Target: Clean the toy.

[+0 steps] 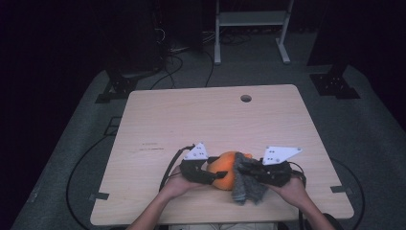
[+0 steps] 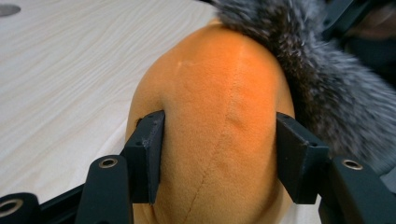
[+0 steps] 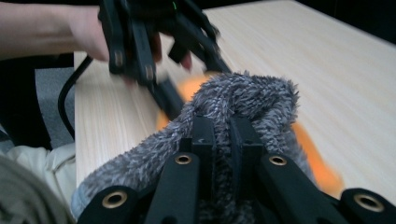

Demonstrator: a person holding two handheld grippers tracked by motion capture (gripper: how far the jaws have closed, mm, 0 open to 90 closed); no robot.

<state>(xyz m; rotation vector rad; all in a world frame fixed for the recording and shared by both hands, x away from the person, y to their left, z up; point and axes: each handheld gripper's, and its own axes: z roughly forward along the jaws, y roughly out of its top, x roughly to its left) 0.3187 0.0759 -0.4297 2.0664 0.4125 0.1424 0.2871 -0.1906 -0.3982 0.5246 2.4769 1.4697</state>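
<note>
An orange plush toy [image 1: 224, 172] lies near the table's front edge, between my two grippers. My left gripper [image 1: 210, 176] is shut on it. In the left gripper view both pads [image 2: 149, 154] dent the plush [image 2: 219, 116] on either side. A grey fuzzy cloth [image 1: 246, 184] is draped over the toy's right side and hangs toward the front edge. My right gripper [image 1: 250, 173] is shut on this cloth. In the right gripper view the jaws stand close together with the cloth [image 3: 243, 98] bunched over them. Beyond the cloth, the orange plush [image 3: 320, 161] peeks out and my left gripper [image 3: 140, 42] appears blurred.
The light wooden table [image 1: 191, 120] has a round cable hole [image 1: 245, 98] near its far edge. A person's forearms come in from the bottom. A white frame [image 1: 251, 28] and cables [image 1: 167, 67] stand on the grey floor behind the table.
</note>
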